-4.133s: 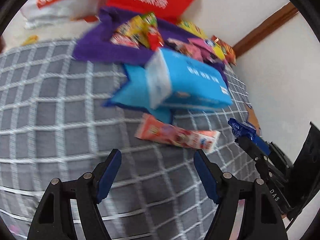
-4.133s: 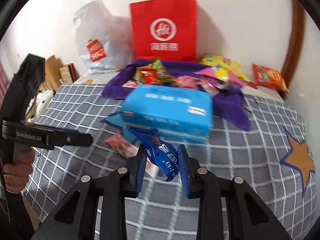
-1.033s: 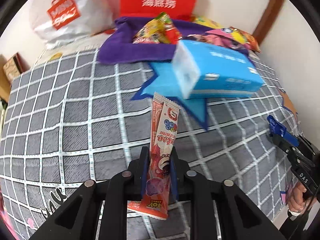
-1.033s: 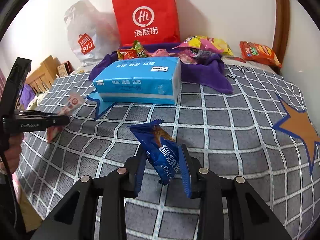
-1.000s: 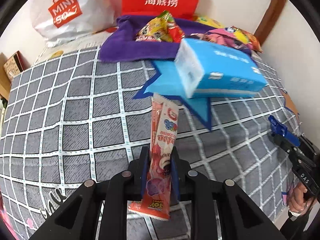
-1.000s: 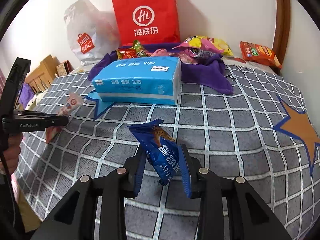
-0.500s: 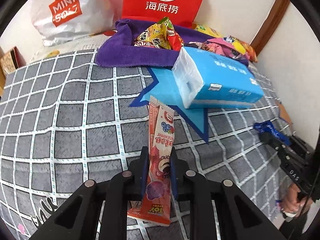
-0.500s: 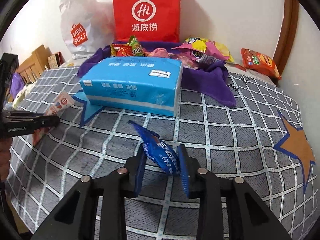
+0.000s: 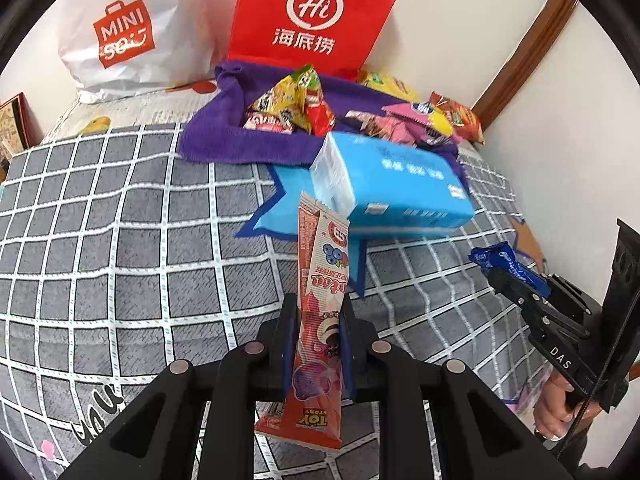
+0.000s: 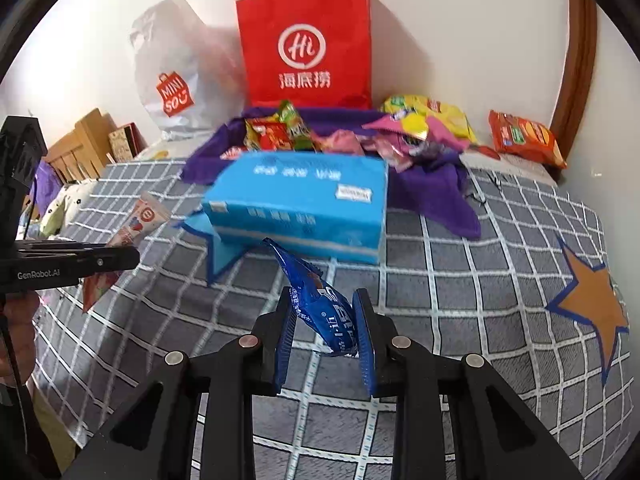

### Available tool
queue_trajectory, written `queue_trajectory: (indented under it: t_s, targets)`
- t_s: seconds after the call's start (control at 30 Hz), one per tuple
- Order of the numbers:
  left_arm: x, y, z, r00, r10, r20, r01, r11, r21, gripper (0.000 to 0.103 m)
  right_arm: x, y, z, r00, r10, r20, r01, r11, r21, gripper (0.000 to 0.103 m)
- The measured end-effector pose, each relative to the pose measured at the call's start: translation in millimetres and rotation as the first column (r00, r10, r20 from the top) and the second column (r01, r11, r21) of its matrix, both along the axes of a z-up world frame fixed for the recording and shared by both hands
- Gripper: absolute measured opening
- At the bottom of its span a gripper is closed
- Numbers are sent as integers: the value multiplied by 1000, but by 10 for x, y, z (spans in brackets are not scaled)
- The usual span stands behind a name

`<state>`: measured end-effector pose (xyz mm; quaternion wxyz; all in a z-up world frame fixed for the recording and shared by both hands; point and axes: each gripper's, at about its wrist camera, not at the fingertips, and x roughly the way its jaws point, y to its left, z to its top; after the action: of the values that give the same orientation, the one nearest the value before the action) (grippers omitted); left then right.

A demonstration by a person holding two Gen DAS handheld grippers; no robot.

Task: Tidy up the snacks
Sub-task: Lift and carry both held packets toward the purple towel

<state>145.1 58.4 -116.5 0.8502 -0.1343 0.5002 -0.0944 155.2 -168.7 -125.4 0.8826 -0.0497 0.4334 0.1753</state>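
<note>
Here the left gripper [image 9: 316, 344] is clenched on a long pink snack packet [image 9: 320, 300], which stands nearly upright between the pads, clear of the grey checked blanket [image 9: 120, 248]; "TOY STORY" can be read at its lower end. The right gripper [image 10: 325, 334] is clamped on a crumpled blue snack packet [image 10: 320, 300] with white lettering too creased to read, also lifted off the blanket.

Beyond both lies a blue tissue pack [image 10: 304, 204] on a blue star patch [image 9: 276, 208]. Behind it a purple cloth [image 9: 224, 136] holds a heap of snack bags [image 9: 292, 104], and a red paper bag [image 9: 316, 16] marked "Hi" with Chinese characters stands against the wall beside a white "MINISO" bag [image 9: 124, 36].

Only the right wrist view shows the orange star patch [image 10: 592, 304], the red bag's string handles and "GenRobot.AI" on the left gripper's side. Only the left wrist view shows "DAS" on the right gripper and the hand [image 9: 554, 408] holding it.
</note>
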Motion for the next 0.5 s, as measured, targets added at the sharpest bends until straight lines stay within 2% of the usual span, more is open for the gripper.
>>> queue_trajectory:
  t_s: [0.27,0.5]
  targets:
    - [125,25,279,1000,0,11,0,1000,-28,18,168,45,274,1000,10,14,-11,999,47,28]
    - [345,66,551,999,5,38,-4,1000,-21,18,540,84,589,998,-11,57,8,999,49,28]
